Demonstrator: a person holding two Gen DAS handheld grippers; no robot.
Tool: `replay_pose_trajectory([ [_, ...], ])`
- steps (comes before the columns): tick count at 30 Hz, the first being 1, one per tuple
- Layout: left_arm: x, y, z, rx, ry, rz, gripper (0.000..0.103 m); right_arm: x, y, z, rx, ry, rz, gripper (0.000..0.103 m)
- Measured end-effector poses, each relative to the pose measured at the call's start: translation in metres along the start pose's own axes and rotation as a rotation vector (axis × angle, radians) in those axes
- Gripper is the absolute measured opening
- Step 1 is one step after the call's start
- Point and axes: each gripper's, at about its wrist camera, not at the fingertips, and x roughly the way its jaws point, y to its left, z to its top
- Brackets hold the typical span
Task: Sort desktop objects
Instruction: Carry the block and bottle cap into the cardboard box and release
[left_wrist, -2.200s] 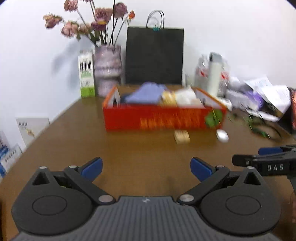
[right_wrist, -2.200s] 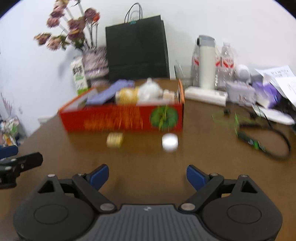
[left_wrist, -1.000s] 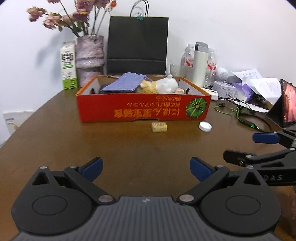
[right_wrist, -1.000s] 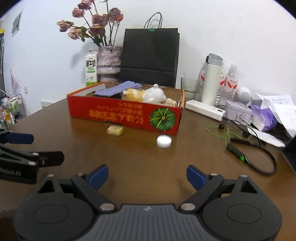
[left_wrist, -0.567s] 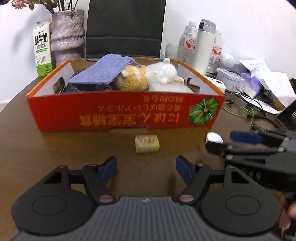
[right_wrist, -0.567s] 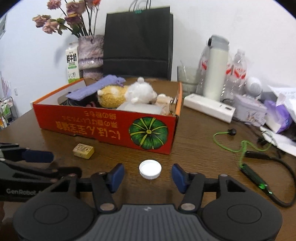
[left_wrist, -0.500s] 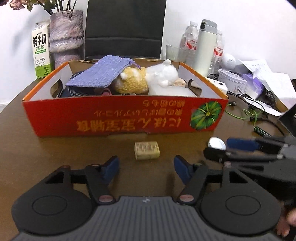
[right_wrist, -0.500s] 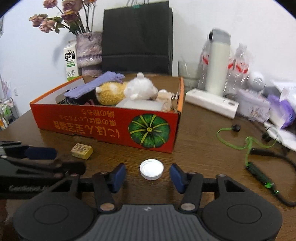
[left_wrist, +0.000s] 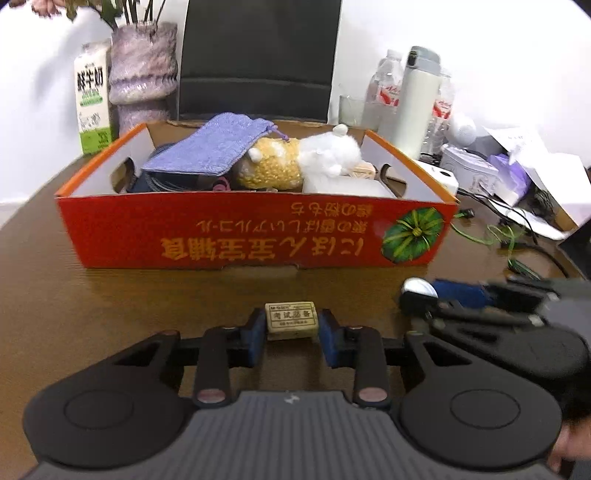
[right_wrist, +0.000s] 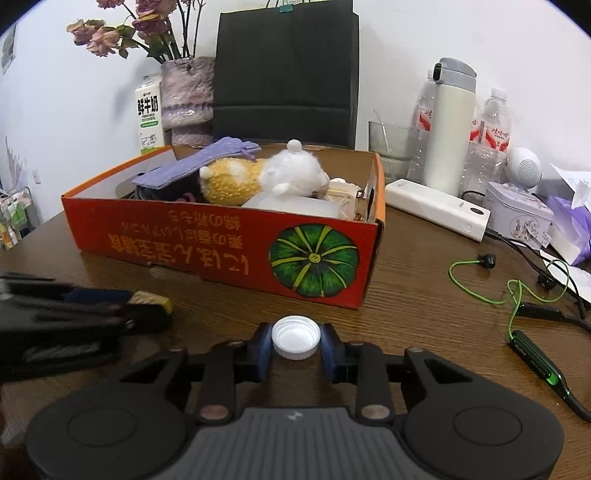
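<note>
A small tan eraser (left_wrist: 291, 318) lies on the brown table in front of the red cardboard box (left_wrist: 221, 236). My left gripper (left_wrist: 291, 326) has it between its blue pads, jaws closing, pads touching its ends. A white bottle cap (right_wrist: 295, 338) sits near the box's pumpkin corner (right_wrist: 314, 258); my right gripper (right_wrist: 295, 347) is closing on it, pads against its sides. In each wrist view the other gripper shows at the edge, blurred. The box holds a purple pouch, a yellow plush and a white plush.
Behind the box stand a black paper bag (right_wrist: 288, 62), a vase of dried flowers (right_wrist: 186, 99) and a milk carton (right_wrist: 149, 114). At right are a thermos (right_wrist: 448, 125), water bottles, a white power strip (right_wrist: 436, 208), a green earphone cable (right_wrist: 513, 295) and papers.
Both grippers moved forward toward the red box, and their wide jaws narrowed around the eraser and the bottle cap, which now sit between the pads.
</note>
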Motion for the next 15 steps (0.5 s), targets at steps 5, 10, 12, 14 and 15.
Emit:
replay_pose_trajectory([
  [5, -0.047, 0.006, -0.021, 0.021, -0.023, 0.019, 0.032, -0.024, 0.015, -0.01, 0.029, -0.006, 0.021, 0.027],
  [10, -0.099, 0.017, -0.051, 0.018, -0.061, 0.077, 0.032, -0.086, 0.046, -0.038, 0.032, -0.087, 0.044, 0.027],
  [12, -0.114, 0.018, -0.066, 0.018, -0.049, 0.079, 0.032, -0.11, 0.056, -0.055, 0.045, -0.101, 0.087, 0.027],
  [14, -0.129, 0.016, -0.082, 0.016, -0.045, 0.082, 0.032, -0.13, 0.065, -0.072, 0.045, -0.11, 0.098, 0.027],
  [15, -0.135, 0.015, -0.089, 0.012, -0.047, 0.085, 0.032, -0.139, 0.068, -0.079, 0.049, -0.111, 0.1, 0.027],
])
